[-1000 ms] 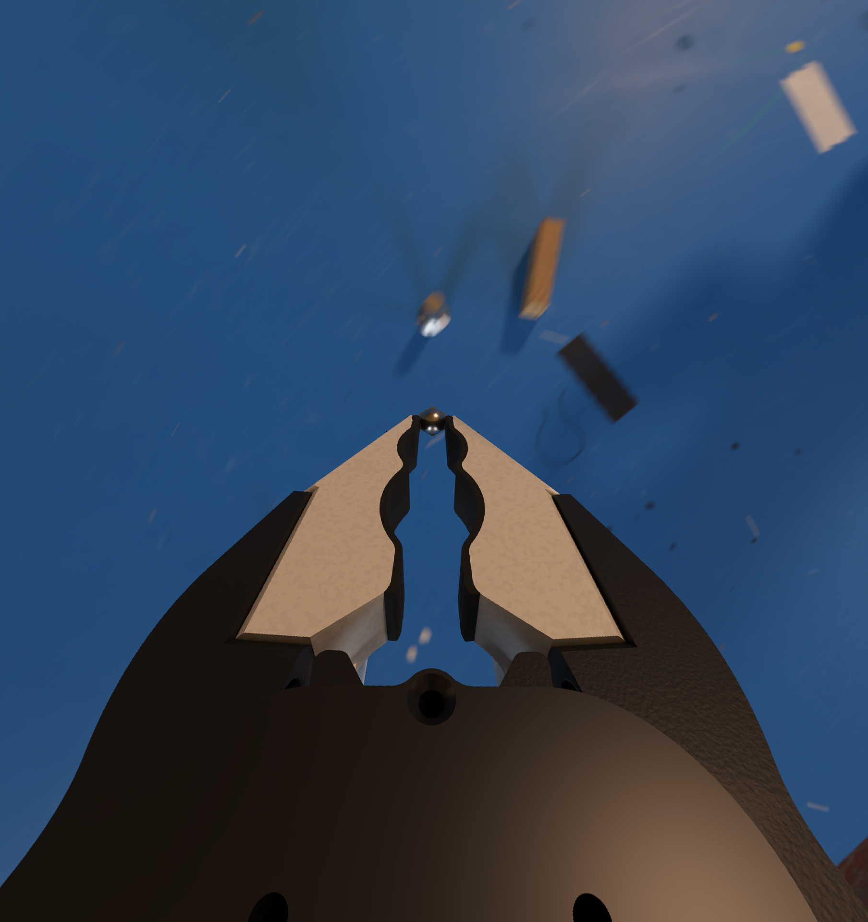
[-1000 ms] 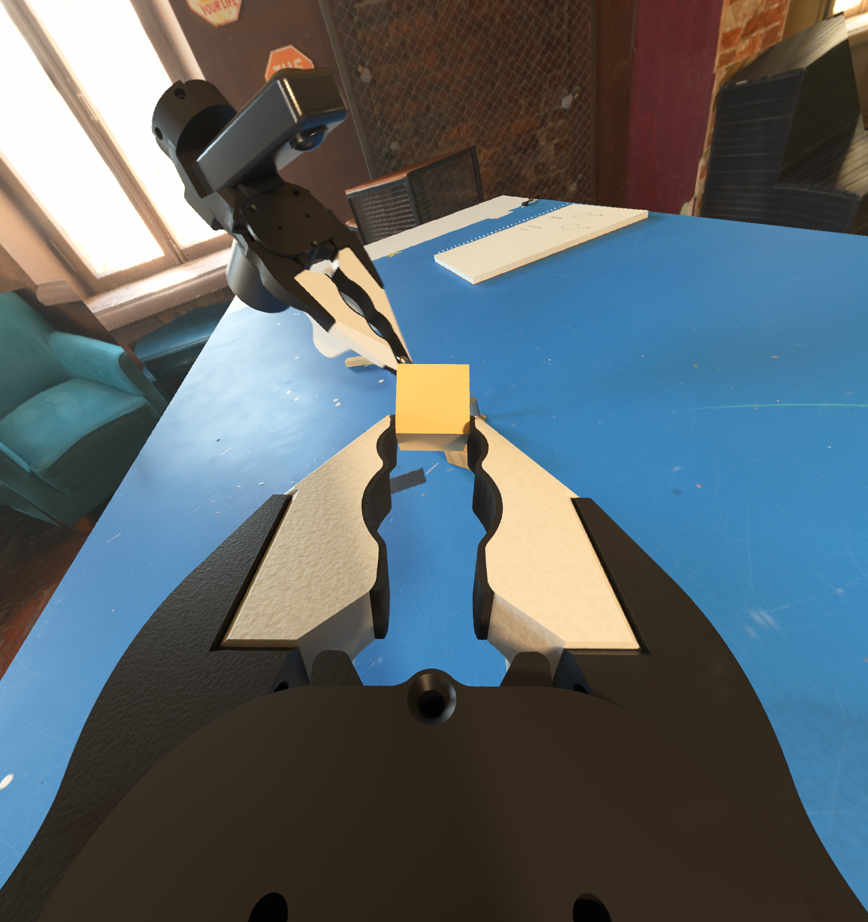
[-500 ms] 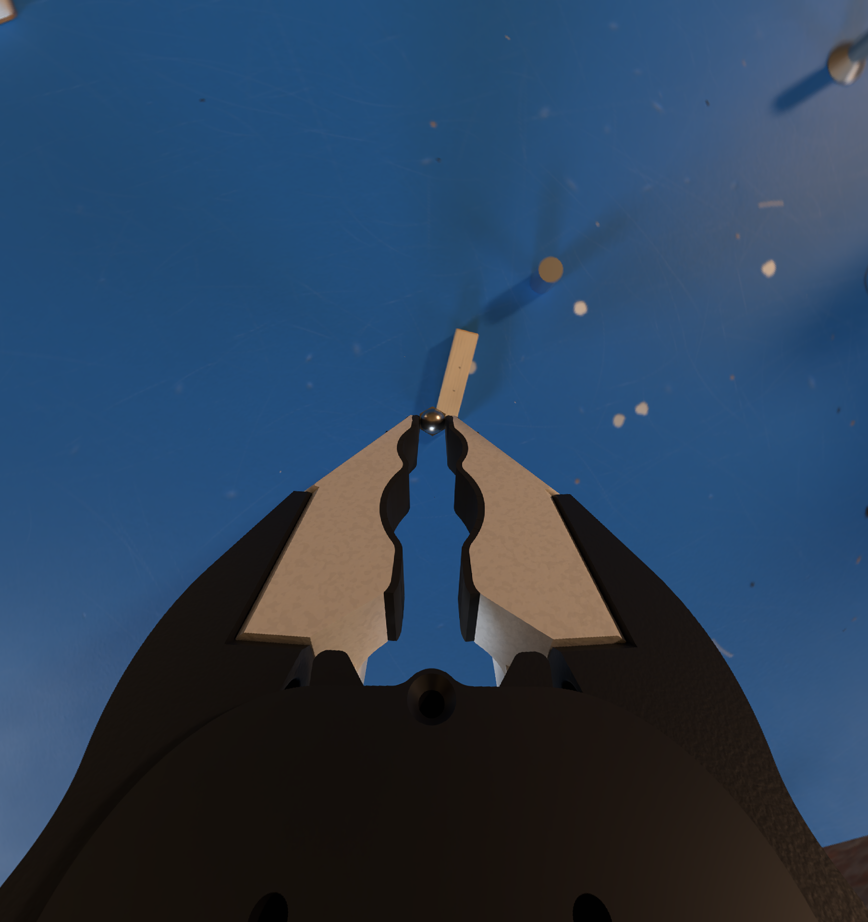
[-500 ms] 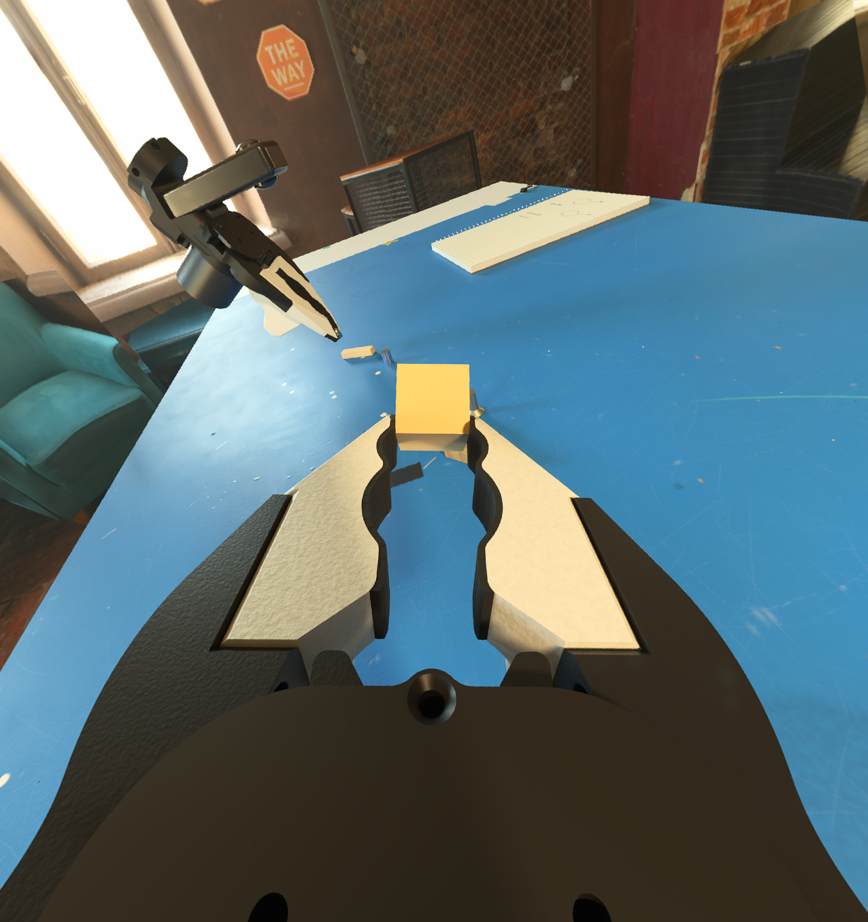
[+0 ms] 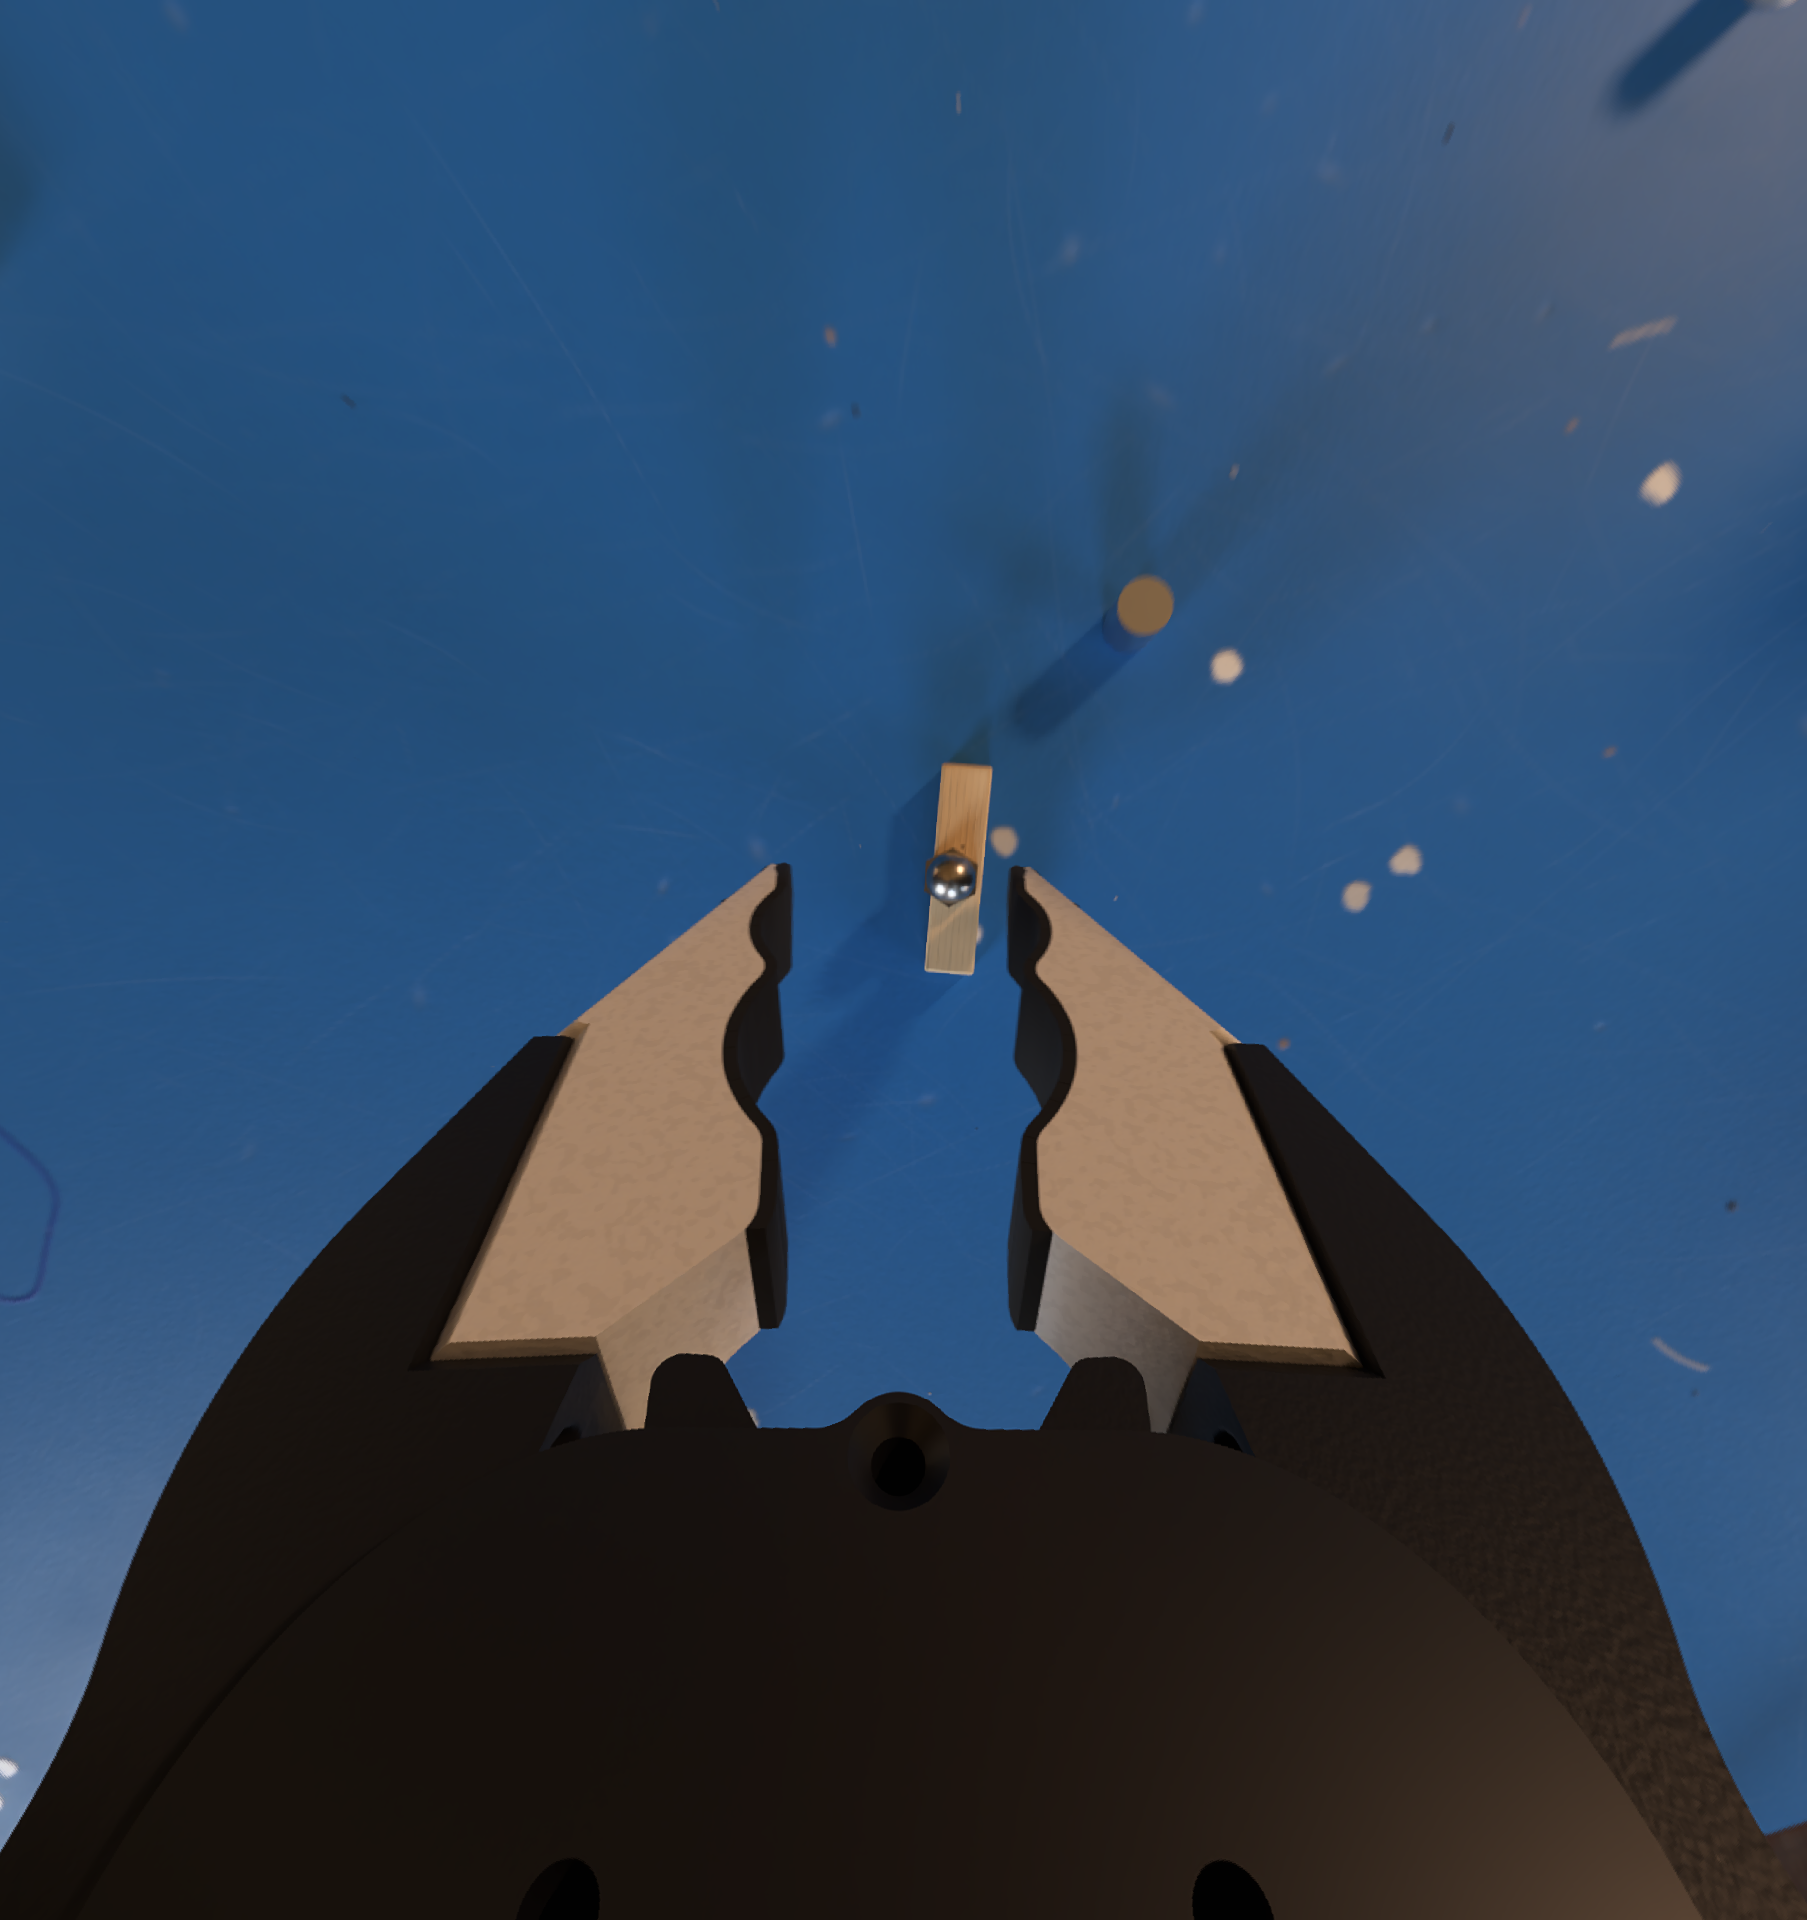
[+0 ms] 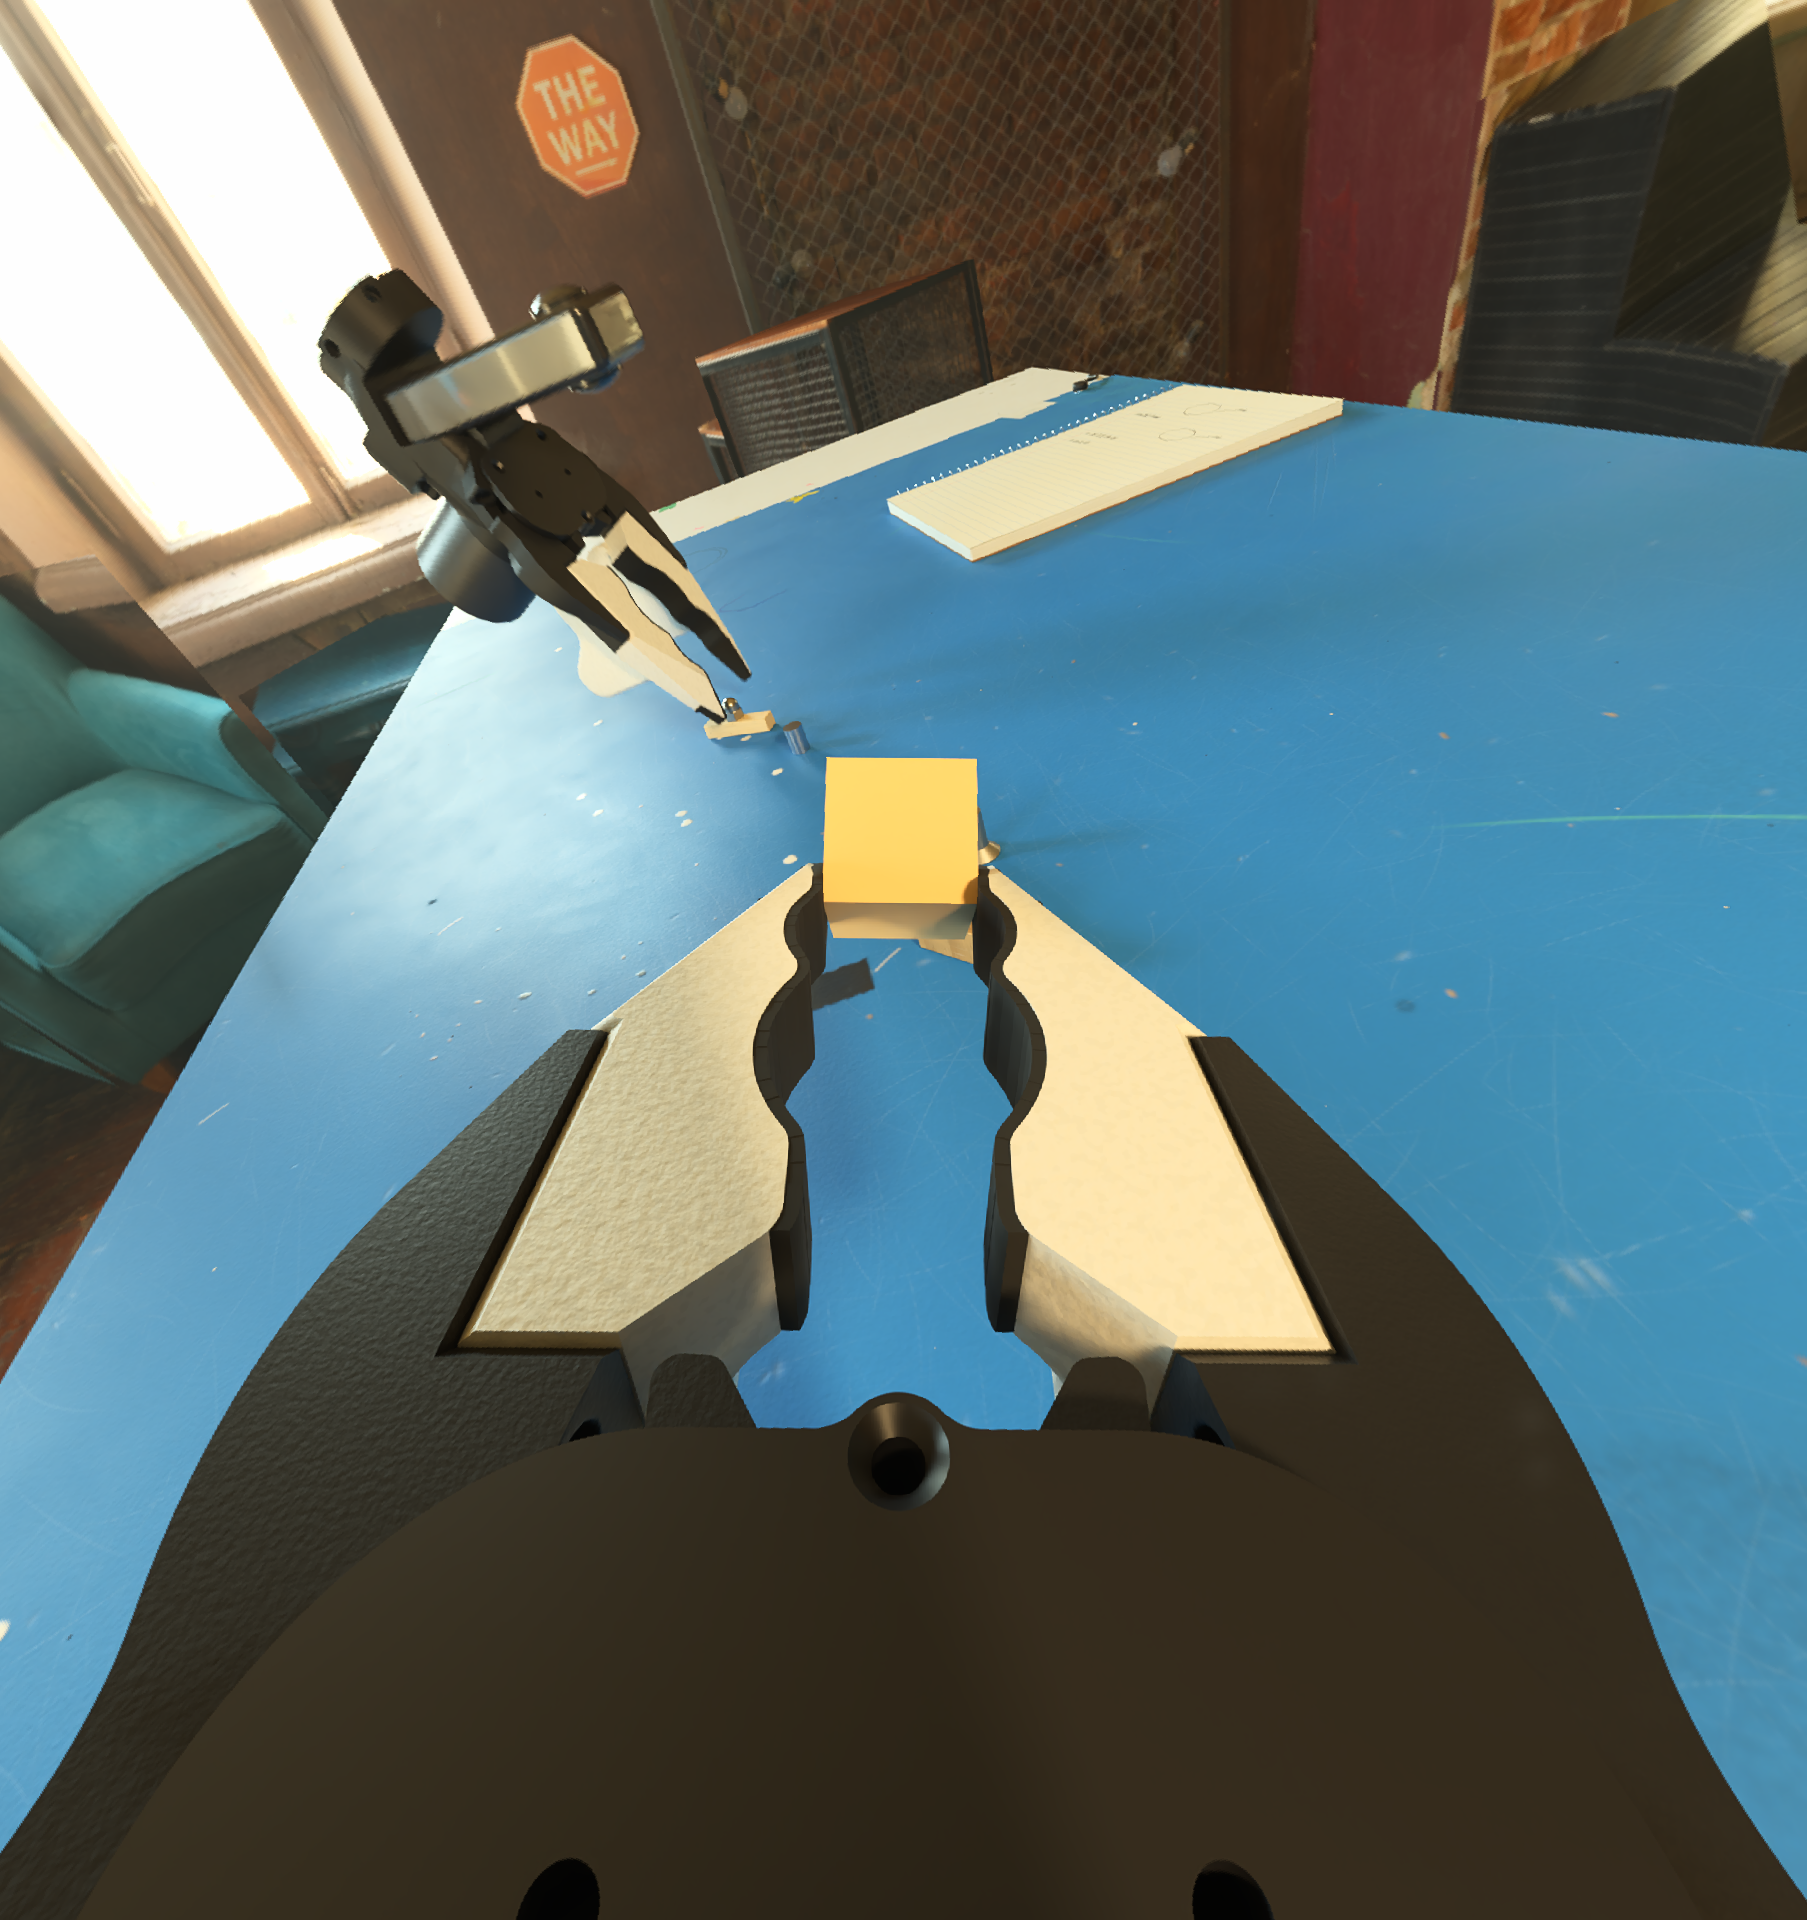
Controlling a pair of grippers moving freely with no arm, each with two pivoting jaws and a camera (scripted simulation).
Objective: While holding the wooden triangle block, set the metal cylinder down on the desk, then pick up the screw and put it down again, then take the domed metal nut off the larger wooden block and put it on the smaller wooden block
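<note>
In the left wrist view my left gripper [image 5: 901, 878] is open, pointing down at the blue desk [image 5: 463, 623]. The domed metal nut [image 5: 951, 878] sits on the smaller wooden block [image 5: 963, 805], between and just below my fingertips, nearer the right one. The metal cylinder [image 5: 1145, 605] stands upright on the desk beyond it. My right gripper [image 6: 899, 883] is shut on the wooden triangle block [image 6: 899, 831], held above the desk. The right wrist view also shows the left gripper [image 6: 727, 691], the nut [image 6: 731, 708], the small block [image 6: 743, 724] and the cylinder [image 6: 795, 736].
A white notepad [image 6: 1117, 468] lies at the far side of the desk. A small flat black piece [image 6: 845, 982] lies under my right gripper. The desk's left edge [image 6: 338, 831] drops to a teal armchair [image 6: 99, 883]. A mesh crate [image 6: 847, 374] stands beyond the desk.
My left gripper carried the nut over to the smaller wooden block, came down and opened; the nut now rests on that block. My right gripper kept holding the triangle block.
</note>
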